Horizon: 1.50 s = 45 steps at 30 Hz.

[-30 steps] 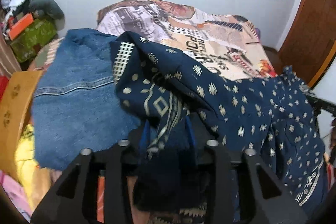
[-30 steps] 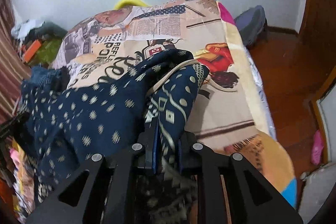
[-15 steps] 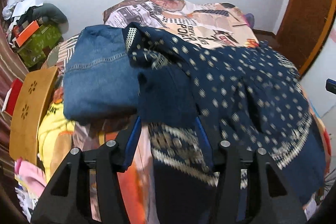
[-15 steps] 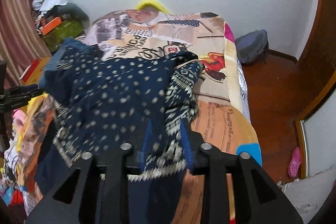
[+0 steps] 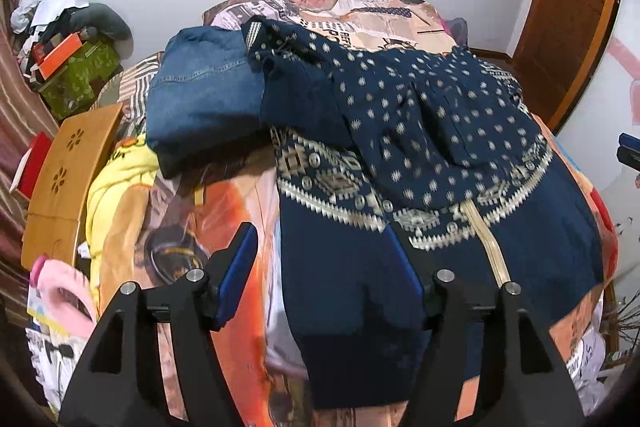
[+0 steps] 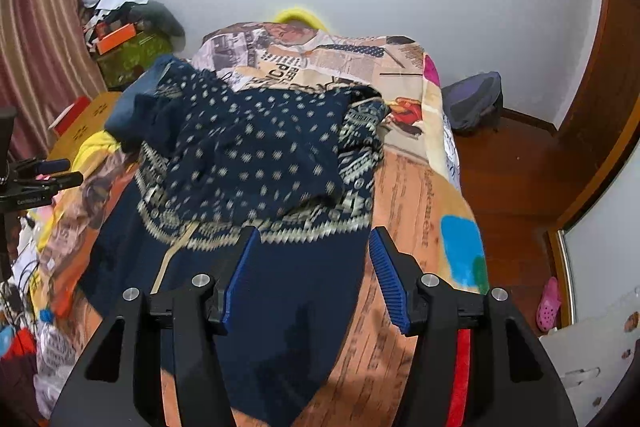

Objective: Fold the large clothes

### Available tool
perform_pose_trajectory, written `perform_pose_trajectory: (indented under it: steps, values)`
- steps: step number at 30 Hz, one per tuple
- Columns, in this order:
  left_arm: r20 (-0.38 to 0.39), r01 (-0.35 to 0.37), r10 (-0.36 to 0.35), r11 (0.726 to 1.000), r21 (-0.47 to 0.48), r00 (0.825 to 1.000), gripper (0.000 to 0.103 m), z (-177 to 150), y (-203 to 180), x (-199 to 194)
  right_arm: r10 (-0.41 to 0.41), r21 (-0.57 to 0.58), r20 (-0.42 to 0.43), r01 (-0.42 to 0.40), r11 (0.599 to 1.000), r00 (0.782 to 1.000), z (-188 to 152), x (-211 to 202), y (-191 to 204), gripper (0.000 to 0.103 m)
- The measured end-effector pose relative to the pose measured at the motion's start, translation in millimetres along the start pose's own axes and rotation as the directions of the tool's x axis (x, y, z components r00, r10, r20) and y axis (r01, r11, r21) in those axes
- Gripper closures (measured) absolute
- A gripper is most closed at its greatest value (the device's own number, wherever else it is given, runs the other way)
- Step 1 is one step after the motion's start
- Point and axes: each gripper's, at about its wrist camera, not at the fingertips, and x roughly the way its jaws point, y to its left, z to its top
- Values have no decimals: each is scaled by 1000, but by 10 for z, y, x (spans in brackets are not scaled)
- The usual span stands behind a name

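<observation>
Both tongs apart, holding nothing. Navy dress [image 5: 420,155] lies on bed [image 6: 416,195], top half doubled back, long axis running away from both. Left gripper [image 5: 320,263] and right gripper [image 6: 312,259] hover over near hem, abt equally close.

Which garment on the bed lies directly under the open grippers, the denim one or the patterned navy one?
The patterned navy garment: its plain hem reaches between the fingers of both grippers. The denim one sits folded farther back, to the left.

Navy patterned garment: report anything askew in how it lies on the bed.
The navy patterned garment lies unevenly: its folded-over dotted half is bunched and crooked, and one corner rides up on the folded jeans. Both grippers are open, clear of it.
</observation>
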Motion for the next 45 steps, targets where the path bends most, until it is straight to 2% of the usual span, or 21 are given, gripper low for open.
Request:
perform_pose_trajectory:
  steps: [5, 10, 13, 18, 22, 23, 26, 28, 31, 32, 33, 35, 36, 37, 38, 40, 42, 45]
  values:
    - [-38, 20, -21, 1000, -20, 999, 36, -270, 13, 37, -7, 14, -31, 8, 1000, 999, -280, 71, 28, 49]
    - [-108, 27, -35, 997, -73, 994, 36, -545, 97, 242, -12, 56, -106, 18, 998, 994, -541, 237, -5, 49]
    - [-163, 54, -74, 991, -119, 984, 36, -689, 159, 404, 23, 119, -150, -5, 993, 988, -675, 344, -62, 49]
    - [-244, 120, -177, 965, -234, 954, 36, -929, 263, 729, 105, 188, -215, -64, 980, 971, -854, 499, -76, 49]
    - [-223, 194, -292, 906, -376, 930, 36, -1006, 414, 893, 129, 202, -210, -86, 976, 969, -887, 558, -55, 45]
    - [-211, 223, -336, 877, -426, 918, 36, -1028, 461, 947, 137, 206, -206, -94, 974, 969, -879, 569, -56, 41]
    - [-173, 266, -388, 835, -482, 905, 32, -1069, 501, 1012, 165, 217, -189, -123, 968, 968, -850, 625, -70, 36]
    - [-150, 280, -391, 833, -477, 908, 32, -1083, 478, 1007, 193, 244, -166, -150, 958, 967, -828, 676, -101, 33]
    - [-134, 286, -380, 846, -450, 915, 32, -1077, 411, 961, 223, 283, -141, -176, 943, 965, -799, 731, -121, 32]
    - [-132, 286, -377, 850, -441, 917, 34, -1069, 388, 939, 226, 287, -134, -181, 941, 965, -774, 727, -110, 35]
    - [-129, 291, -377, 855, -430, 917, 42, -1039, 374, 920, 232, 290, -120, -189, 938, 965, -756, 712, -91, 36]
    - [-118, 306, -379, 866, -396, 918, 63, -968, 326, 888, 245, 274, -108, -208, 939, 963, -719, 680, -52, 53]
    - [-114, 324, -389, 869, -374, 914, 81, -922, 306, 853, 252, 260, -101, -219, 940, 962, -699, 656, -22, 57]
    - [-113, 337, -398, 871, -359, 910, 86, -873, 310, 840, 254, 244, -91, -226, 943, 963, -676, 623, 8, 68]
    - [-108, 346, -403, 874, -342, 909, 87, -827, 285, 799, 256, 233, -80, -231, 945, 963, -650, 591, 29, 78]
    - [-90, 353, -396, 885, -304, 914, 88, -715, 240, 697, 285, 232, -59, -265, 936, 957, -583, 555, 42, 90]
    - [-58, 369, -401, 883, -290, 914, 89, -587, 229, 608, 321, 247, -21, -306, 920, 947, -482, 510, 14, 92]
    - [22, 420, -432, 861, -287, 901, 90, -334, 259, 416, 344, 239, 37, -343, 908, 938, -281, 419, -13, 93]
